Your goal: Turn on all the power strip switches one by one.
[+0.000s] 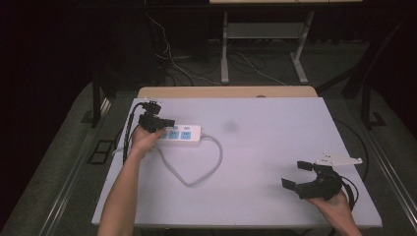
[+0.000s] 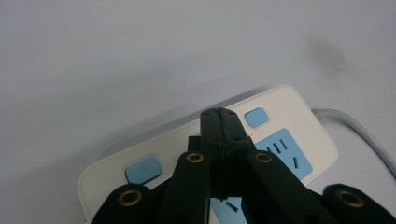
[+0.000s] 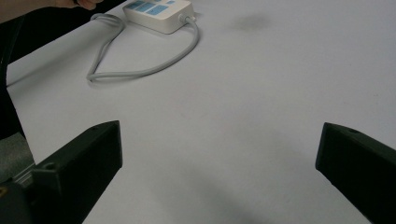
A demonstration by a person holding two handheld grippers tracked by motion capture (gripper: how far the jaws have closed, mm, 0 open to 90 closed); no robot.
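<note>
Two hand-held grippers up. Left hand-held gripper (image 2: 219, 116) clenched, jaws pressed together, tips over the white power strip (image 1: 181, 133) between its blue buttons (contact unclear). Strip lies at tabletop (image 1: 275, 147) left, cord (image 1: 196, 167) looped toward the near edge. Right hand-held gripper (image 1: 296, 174) released, well apart, near right.

High view looks down; gripper views sit close; all share the power strip (image 1: 181, 133).

No readable text or labels
</note>
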